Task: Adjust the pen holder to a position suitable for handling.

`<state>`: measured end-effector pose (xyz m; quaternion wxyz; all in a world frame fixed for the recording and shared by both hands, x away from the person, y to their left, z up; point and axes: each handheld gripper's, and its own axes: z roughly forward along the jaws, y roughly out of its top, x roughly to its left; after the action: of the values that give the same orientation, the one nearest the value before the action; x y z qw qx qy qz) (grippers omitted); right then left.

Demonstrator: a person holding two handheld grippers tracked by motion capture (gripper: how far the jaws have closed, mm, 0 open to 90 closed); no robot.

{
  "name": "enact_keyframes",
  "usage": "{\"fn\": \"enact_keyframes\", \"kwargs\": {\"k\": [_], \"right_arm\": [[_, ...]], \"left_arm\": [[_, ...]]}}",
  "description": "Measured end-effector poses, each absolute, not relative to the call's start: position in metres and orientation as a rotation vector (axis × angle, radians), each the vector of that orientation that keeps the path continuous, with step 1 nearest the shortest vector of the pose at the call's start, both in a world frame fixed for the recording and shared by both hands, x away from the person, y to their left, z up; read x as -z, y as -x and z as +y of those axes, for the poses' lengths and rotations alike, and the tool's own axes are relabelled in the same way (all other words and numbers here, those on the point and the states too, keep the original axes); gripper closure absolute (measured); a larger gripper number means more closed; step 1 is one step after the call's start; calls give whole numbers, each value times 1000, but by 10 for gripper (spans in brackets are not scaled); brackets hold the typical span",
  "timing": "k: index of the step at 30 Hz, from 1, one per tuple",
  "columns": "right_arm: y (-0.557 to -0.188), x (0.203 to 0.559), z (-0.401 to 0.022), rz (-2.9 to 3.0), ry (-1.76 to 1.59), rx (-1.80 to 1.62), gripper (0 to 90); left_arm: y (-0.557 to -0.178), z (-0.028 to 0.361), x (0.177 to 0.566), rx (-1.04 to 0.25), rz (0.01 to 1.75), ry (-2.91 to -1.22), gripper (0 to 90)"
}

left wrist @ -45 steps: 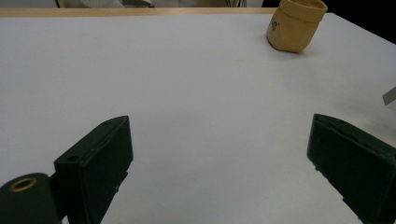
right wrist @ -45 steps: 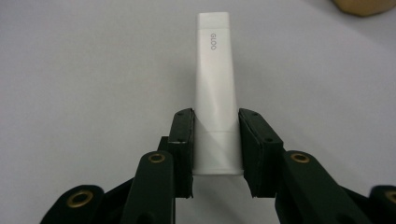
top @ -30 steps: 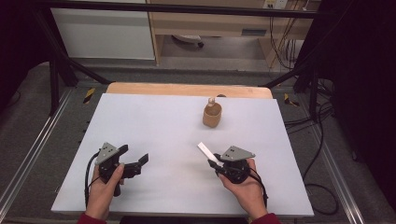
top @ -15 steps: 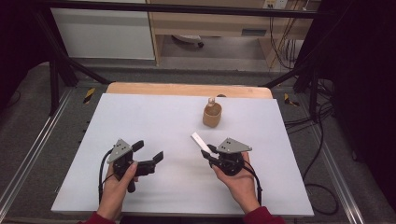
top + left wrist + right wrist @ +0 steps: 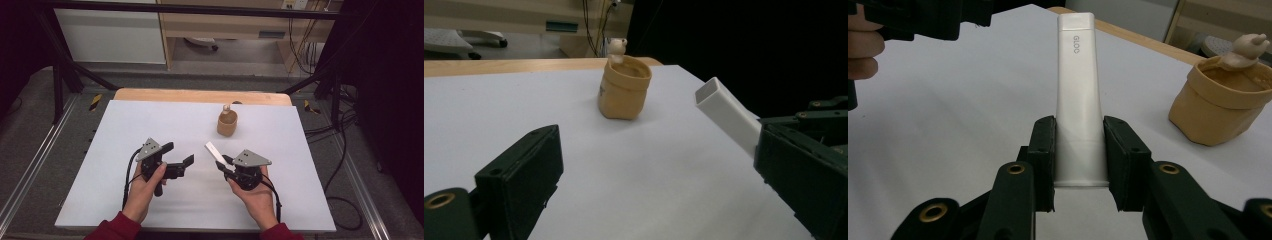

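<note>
My right gripper (image 5: 225,163) (image 5: 1080,160) is shut on the lower end of a white flat tube (image 5: 214,151) (image 5: 1078,85) marked GLOO, which points up and left off the table. My left gripper (image 5: 179,153) (image 5: 664,190) is open with nothing between its jaws, just left of the tube and a little apart from it. In the left gripper view the tube (image 5: 726,112) slants up at the right, its lower end hidden behind my own right jaw. A tan pot (image 5: 227,123) (image 5: 624,90) (image 5: 1220,105) with a pale little figure (image 5: 1245,50) at its rim stands beyond both grippers.
A white sheet (image 5: 125,125) covers the table, with a wooden edge (image 5: 200,96) at the far side. Metal frame rails and cables lie on the floor around the table. The person's left hand (image 5: 863,55) shows at the left of the right gripper view.
My left gripper has moved right and slightly up the table, closing in on the tube. The right gripper has shifted a little left with the tube still in it.
</note>
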<state>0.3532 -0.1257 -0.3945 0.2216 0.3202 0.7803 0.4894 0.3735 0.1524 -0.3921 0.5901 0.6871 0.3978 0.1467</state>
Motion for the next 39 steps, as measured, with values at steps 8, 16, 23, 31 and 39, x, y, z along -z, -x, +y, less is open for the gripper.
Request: {"fn": "enact_keyframes", "kwargs": {"k": [8,16,23,31,39], "right_arm": [[-352,398,-119,2169,-871,-1353,673],[-348,399,-116,2171,-854,-1349,674],[-348,401,-112,2169,-842,-1352,674],[-345,400,-110,2163,-831,-1361,673],[-345,392,-113,2079,-828,-1378,674]], "left_arm": [[-375,142,388,-294,933,-1567,52],[-374,136,384,-254,916,-1542,45],[-372,130,385,-199,924,-1537,53],[-373,124,391,-144,947,-1529,60],[-376,121,394,-72,960,-1481,94]]}}
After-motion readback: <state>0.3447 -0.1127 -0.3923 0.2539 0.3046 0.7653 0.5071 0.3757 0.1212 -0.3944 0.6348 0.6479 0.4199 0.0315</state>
